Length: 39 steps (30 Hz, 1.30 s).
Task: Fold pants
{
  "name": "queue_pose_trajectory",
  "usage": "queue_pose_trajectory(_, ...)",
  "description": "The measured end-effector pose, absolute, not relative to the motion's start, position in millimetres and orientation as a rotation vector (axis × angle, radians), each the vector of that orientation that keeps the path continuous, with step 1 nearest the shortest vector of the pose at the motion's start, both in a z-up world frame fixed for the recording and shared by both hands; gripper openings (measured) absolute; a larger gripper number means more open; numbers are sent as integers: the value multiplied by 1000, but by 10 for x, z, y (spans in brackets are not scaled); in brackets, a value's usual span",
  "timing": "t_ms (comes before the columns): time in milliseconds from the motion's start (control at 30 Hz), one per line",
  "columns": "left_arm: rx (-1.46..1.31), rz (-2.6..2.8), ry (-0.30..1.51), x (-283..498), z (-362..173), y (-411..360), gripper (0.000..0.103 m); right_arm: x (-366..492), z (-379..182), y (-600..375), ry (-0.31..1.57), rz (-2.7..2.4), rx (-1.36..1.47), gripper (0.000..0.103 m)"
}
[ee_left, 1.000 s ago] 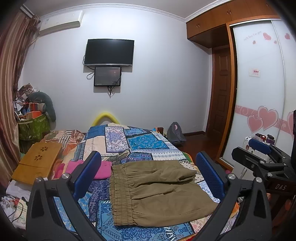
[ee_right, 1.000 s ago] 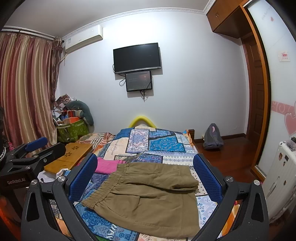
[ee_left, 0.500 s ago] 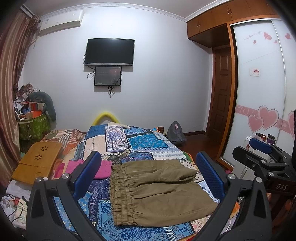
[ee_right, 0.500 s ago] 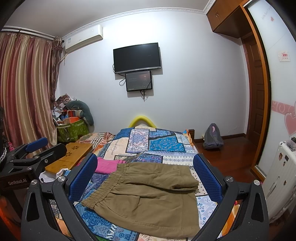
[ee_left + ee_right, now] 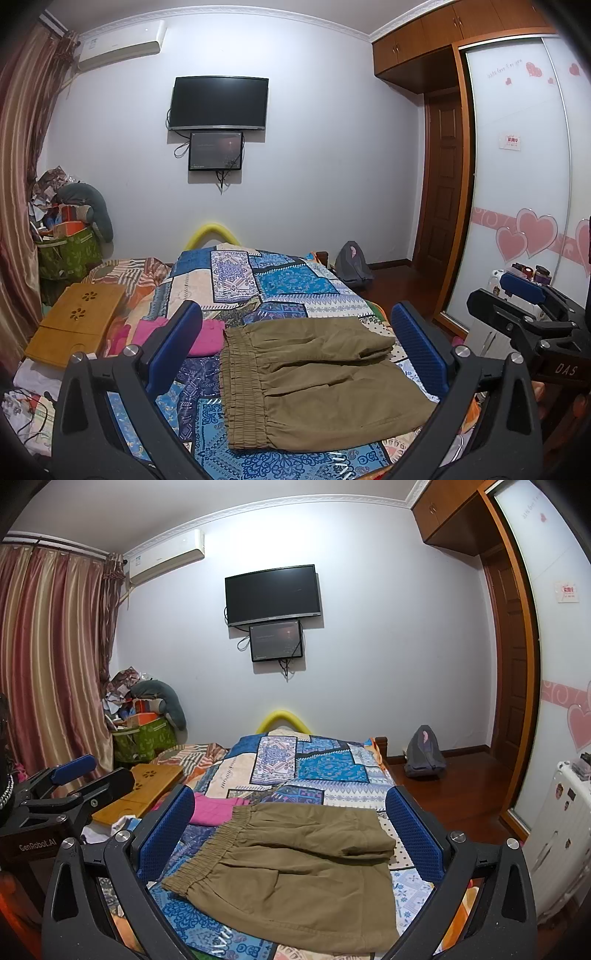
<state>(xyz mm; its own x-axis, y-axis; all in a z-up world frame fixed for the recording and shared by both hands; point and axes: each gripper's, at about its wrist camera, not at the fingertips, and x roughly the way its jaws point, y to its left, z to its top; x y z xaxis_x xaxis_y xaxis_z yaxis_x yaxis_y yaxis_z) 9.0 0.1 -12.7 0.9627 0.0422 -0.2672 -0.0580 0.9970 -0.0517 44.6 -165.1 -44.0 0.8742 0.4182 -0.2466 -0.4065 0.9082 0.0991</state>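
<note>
Olive-brown pants [image 5: 314,380] lie folded on the patterned bedspread [image 5: 280,284], elastic waistband to the left, legs doubled over on the right. In the right wrist view the same pants [image 5: 295,871] spread across the near end of the bed. My left gripper [image 5: 295,350] hovers above them, open, blue pads wide apart with nothing between. My right gripper [image 5: 291,834] is open too, held above the pants and empty. Each gripper shows at the edge of the other's view: the right gripper [image 5: 532,306] and the left gripper [image 5: 74,779].
A pink garment [image 5: 207,338] lies left of the pants. A wooden lap tray [image 5: 77,321] rests at the bed's left side. A green bag [image 5: 68,253] of clutter stands by the curtain. A grey backpack [image 5: 424,753] sits on the wooden floor near the wardrobe [image 5: 524,177].
</note>
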Motion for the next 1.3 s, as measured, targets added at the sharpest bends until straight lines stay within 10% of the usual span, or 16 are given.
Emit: queue_pose_trajectory(1300,-53,101,346,670,-323,148,103,936,-688,-1758,360,362,42,103)
